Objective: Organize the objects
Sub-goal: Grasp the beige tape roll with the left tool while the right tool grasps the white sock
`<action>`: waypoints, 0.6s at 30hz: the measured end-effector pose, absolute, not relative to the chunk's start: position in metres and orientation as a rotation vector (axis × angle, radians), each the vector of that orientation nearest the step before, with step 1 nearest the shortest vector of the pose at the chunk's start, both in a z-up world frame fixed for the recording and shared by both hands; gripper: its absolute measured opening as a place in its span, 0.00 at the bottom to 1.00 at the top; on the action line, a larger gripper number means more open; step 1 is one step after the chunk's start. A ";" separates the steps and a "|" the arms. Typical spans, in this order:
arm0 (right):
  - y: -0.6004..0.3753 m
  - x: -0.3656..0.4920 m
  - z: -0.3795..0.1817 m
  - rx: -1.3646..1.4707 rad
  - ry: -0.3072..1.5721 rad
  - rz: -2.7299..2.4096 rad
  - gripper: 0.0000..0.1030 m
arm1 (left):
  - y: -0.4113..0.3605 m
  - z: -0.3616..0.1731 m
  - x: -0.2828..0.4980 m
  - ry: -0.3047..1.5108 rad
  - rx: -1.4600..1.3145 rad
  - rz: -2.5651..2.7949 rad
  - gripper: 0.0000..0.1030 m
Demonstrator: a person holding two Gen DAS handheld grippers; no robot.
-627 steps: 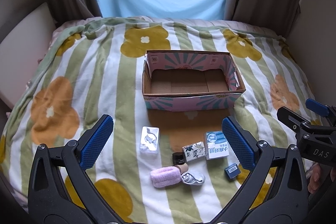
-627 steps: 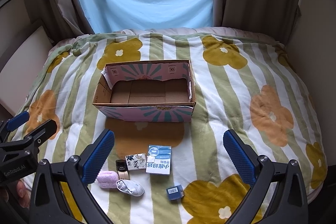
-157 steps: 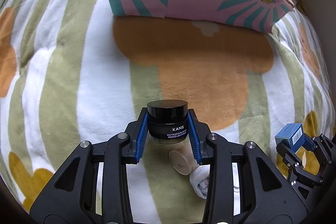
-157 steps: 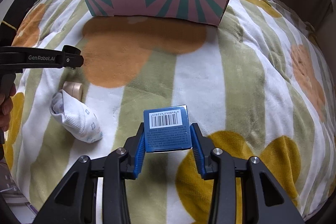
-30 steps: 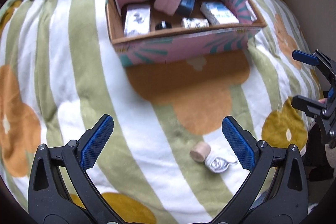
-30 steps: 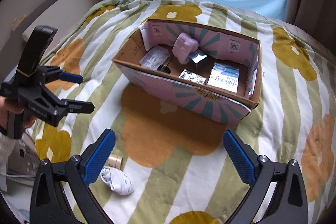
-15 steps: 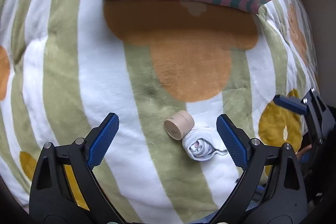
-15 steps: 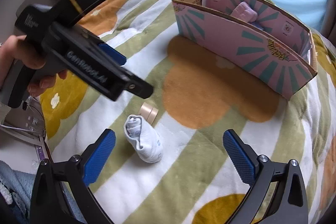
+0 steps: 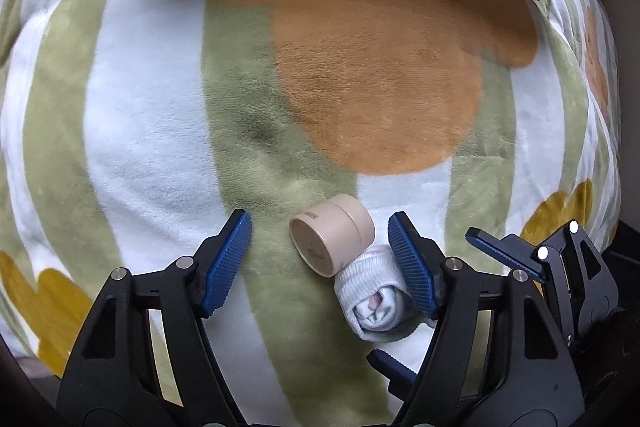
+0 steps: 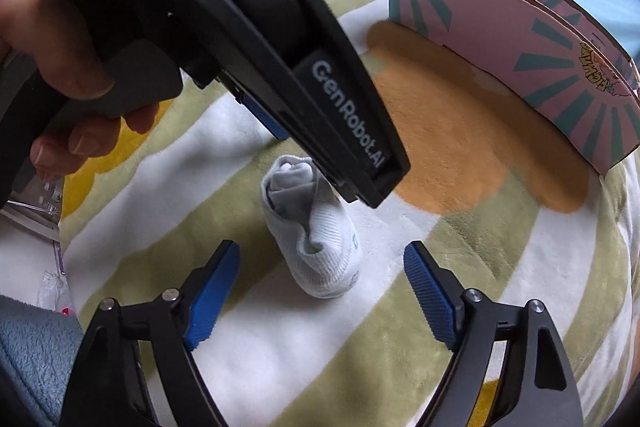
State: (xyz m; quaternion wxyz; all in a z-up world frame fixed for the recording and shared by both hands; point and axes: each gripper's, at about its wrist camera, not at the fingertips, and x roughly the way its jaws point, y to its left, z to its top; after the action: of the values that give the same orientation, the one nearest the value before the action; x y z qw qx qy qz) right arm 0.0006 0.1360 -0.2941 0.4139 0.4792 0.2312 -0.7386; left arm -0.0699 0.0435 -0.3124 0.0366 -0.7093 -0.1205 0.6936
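With both tools spread, the left gripper [image 9: 320, 259] bracketed the beige jar [image 9: 331, 243] and the right gripper [image 10: 322, 291] the rolled sock [image 10: 316, 231] — each needed centring before closing.

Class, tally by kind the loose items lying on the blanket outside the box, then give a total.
Beige round container: 1
Rolled white sock: 1
Total: 2
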 end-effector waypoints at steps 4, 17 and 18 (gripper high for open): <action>0.131 0.000 -0.301 1.203 0.593 -1.846 0.73 | 0.043 -0.315 -0.067 -0.390 -2.179 2.154 0.60; 0.126 -0.009 -0.319 1.238 0.585 -1.826 0.40 | 0.037 -0.311 -0.058 -0.397 -2.169 2.163 0.28; 0.127 -0.010 -0.319 1.236 0.585 -1.829 0.39 | 0.039 -0.309 -0.058 -0.393 -2.164 2.163 0.27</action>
State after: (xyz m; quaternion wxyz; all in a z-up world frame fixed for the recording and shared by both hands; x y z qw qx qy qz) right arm -0.0101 0.1268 -0.3189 0.4159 0.4924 0.2328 -0.7283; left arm -0.0577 0.0385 -0.3093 0.0282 -0.7012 -0.1274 0.7009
